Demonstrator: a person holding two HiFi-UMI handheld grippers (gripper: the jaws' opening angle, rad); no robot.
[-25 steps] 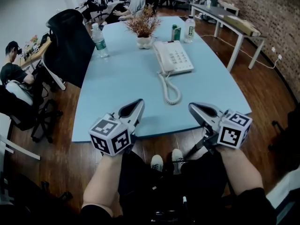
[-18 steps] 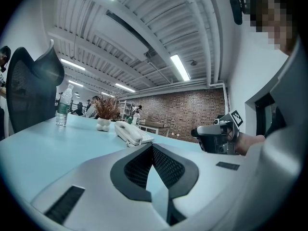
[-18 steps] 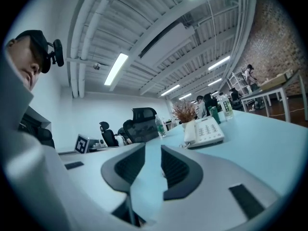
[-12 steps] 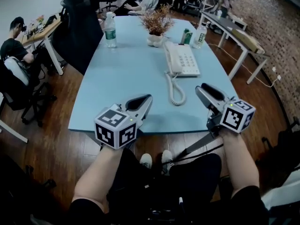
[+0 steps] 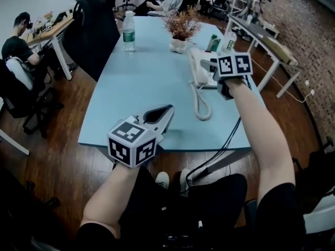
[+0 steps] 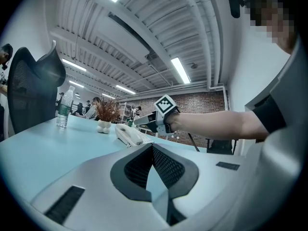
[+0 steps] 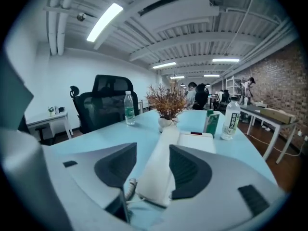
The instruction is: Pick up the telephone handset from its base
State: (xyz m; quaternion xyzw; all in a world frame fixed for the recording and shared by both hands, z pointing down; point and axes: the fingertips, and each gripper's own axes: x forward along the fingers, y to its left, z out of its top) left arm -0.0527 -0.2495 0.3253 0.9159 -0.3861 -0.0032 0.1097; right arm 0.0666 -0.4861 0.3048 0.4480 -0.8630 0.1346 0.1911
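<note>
Right gripper (image 5: pixel 207 64), jaws opening around handset (image 7: pixel 161 167), hides much of telephone base (image 5: pixel 204 79) in head view; bottle (image 5: pixel 129 31) label unreadable.

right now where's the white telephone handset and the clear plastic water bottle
white telephone handset (image 7: pixel 156 170), right gripper view, middle of its body
clear plastic water bottle (image 5: pixel 129 35), head view, its label

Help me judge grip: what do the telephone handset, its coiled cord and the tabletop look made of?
Telephone handset: likely hard moulded plastic, white and smooth-looking, with rounded edges. Coiled cord: probably flexible plastic-sheathed wire, judging by its tight, even spiral. Tabletop: pale blue, flat and matte, no grain; looks like laminate or painted board, though I cannot tell which.
</note>
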